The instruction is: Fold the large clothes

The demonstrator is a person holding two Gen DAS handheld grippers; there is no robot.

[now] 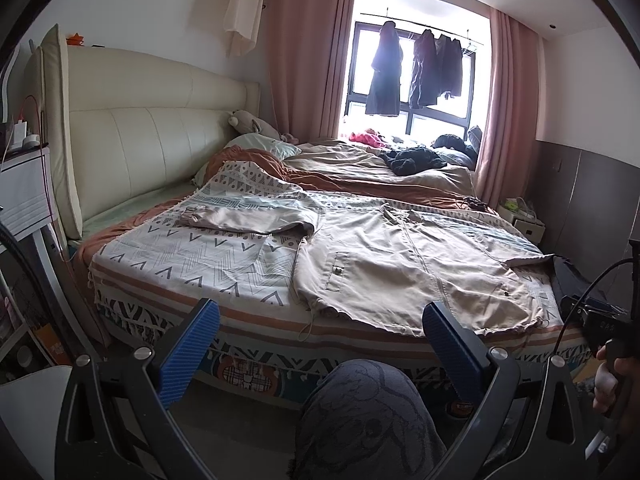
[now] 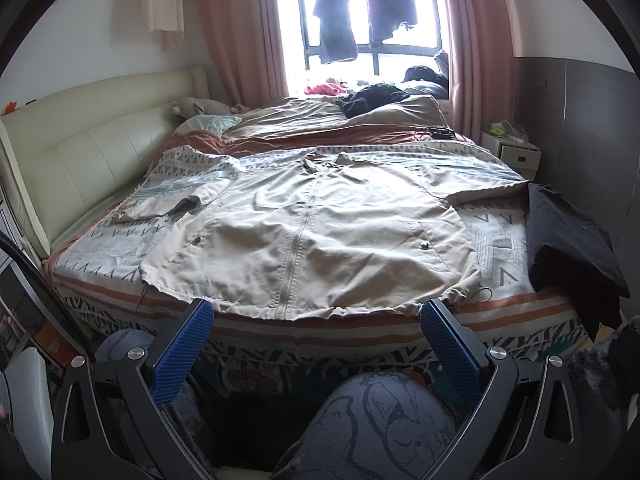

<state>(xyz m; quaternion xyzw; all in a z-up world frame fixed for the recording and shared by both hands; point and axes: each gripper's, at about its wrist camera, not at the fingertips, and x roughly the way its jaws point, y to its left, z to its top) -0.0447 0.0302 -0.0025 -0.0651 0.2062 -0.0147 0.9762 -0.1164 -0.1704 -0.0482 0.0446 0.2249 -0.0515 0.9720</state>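
Observation:
A large beige zip-front jacket (image 2: pixel 312 236) lies spread flat, front up, on the patterned bedspread (image 2: pixel 100 248), hem toward the near bed edge. Its sleeves stretch out left (image 2: pixel 160 206) and right (image 2: pixel 480 192). In the left wrist view the same jacket (image 1: pixel 408 264) lies right of centre, its left sleeve (image 1: pixel 240 220) pointing at the headboard. My left gripper (image 1: pixel 320 316) is open, held in the air before the bed edge, left of the hem. My right gripper (image 2: pixel 318 314) is open too, just short of the hem's middle. Neither touches the cloth.
A dark folded garment (image 2: pixel 572 240) hangs over the bed's right edge. Rumpled bedding and dark clothes (image 2: pixel 372 100) fill the far side by the window. A cream headboard (image 2: pixel 80 156) is left, a small nightstand (image 2: pixel 516 152) far right. The person's knee (image 2: pixel 380 424) is below the grippers.

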